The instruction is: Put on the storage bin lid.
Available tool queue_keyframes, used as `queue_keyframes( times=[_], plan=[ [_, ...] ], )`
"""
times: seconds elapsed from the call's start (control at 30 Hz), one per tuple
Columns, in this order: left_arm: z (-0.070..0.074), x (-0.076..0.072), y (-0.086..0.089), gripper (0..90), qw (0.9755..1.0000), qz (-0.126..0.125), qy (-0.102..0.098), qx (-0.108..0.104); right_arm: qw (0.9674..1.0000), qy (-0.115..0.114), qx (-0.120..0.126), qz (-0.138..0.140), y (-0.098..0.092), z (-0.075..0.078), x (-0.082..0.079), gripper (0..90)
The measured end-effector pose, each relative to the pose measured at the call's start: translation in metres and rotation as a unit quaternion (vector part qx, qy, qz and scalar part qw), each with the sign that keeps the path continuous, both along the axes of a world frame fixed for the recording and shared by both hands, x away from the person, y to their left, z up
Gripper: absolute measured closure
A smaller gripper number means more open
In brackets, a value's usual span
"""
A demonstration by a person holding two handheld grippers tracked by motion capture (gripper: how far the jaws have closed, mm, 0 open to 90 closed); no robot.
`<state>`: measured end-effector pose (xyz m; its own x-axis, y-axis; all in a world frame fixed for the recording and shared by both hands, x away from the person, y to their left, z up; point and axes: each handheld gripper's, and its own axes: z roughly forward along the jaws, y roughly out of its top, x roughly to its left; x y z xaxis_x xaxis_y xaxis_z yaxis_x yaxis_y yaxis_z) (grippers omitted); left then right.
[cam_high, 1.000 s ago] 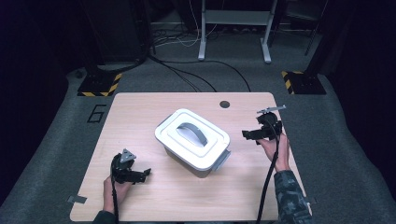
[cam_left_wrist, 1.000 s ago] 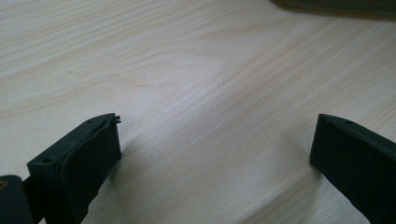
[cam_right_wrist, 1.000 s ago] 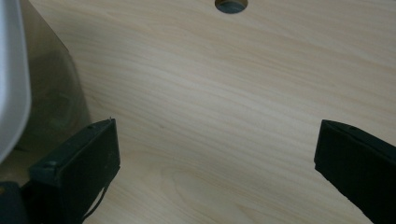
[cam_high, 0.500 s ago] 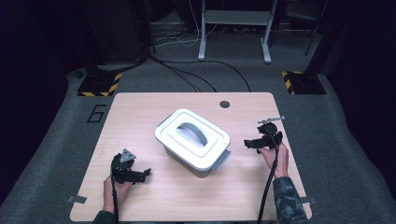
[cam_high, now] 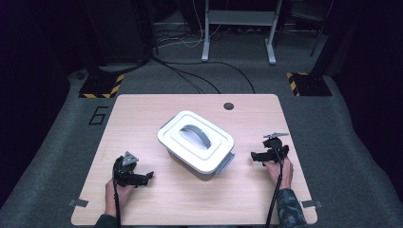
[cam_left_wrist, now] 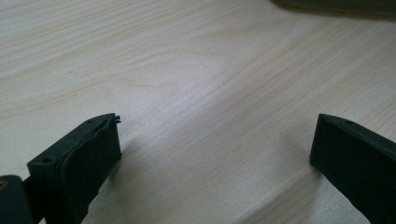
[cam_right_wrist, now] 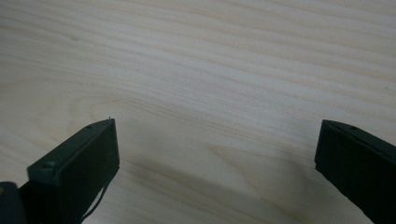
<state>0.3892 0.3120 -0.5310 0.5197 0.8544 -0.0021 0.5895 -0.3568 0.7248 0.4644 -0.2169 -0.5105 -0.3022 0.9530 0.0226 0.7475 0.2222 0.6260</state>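
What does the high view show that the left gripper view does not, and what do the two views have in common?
The high view alone shows the white lidded container with its grey handle in the middle of the table, the right gripper beside it, both hands, and the floor with cables beyond. The left gripper view alone shows, from close, the wood grain and the two black jaws standing wide apart with nothing between them. Both views share the wooden table and the left gripper, which sits low over the bare tabletop.

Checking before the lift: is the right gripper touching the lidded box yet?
Apart. The high view shows bare table between the right gripper and the box.
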Motion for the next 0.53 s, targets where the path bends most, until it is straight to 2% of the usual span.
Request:
queue_keyframes(
  times=[0.03,0.13,0.23,0.27,0.43,0.53],
  plan=[
    [0.000,0.000,0.000,1.2,1.0000,0.000,0.000,0.000,0.9999,-0.007,-0.001,-0.008,-0.002,-0.006,-0.003,0.0],
    [0.000,0.000,0.000,1.2,1.0000,0.000,0.000,0.000,0.9998,-0.015,0.000,-0.014,-0.003,-0.010,-0.005,0.0],
    [0.000,0.000,0.000,1.2,1.0000,0.000,0.000,0.000,0.9995,-0.026,0.003,-0.015,-0.006,-0.012,-0.006,0.0],
    [0.000,0.000,0.000,1.2,1.0000,-0.001,0.001,0.000,0.9991,-0.040,0.007,-0.013,-0.007,-0.014,-0.007,0.0],
    [0.000,0.000,0.000,1.2,1.0000,0.000,0.000,0.000,0.9981,-0.060,0.011,-0.007,-0.010,-0.018,-0.012,0.0],
    [0.000,0.000,0.000,1.2,1.0000,0.000,0.001,0.001,0.9981,-0.060,0.010,-0.007,-0.010,-0.017,-0.012,0.0]
  ],
)
